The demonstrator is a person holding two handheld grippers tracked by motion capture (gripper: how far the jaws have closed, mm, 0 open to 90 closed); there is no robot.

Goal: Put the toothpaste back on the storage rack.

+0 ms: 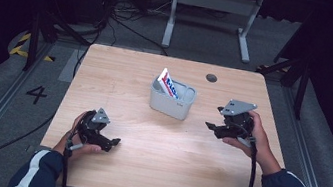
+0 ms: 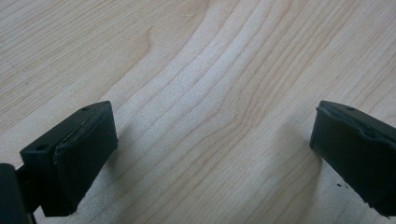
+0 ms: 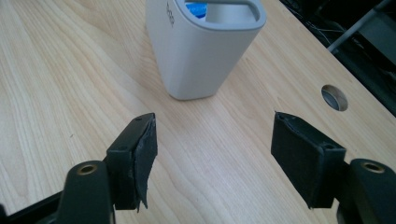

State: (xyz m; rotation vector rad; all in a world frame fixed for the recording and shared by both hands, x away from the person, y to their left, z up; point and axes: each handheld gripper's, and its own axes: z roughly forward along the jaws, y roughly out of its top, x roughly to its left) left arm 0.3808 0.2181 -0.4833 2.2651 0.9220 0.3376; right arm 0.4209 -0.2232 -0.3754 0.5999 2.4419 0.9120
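A light grey bin stands upright on the wooden table, slightly behind its middle. A white packet with red and blue print sticks up from the bin's left side. My right gripper hovers just right of the bin and points toward it. In the right gripper view, that gripper is open with bare wood between its jaws, and the bin lies a short way ahead. My left gripper rests near the table's front left. In the left gripper view, it stands wide open over bare wood.
A round cable hole sits in the tabletop behind and to the right of the bin, also seen as the hole in the right gripper view. Beyond the table stand a white desk frame and loose cables on the dark floor.
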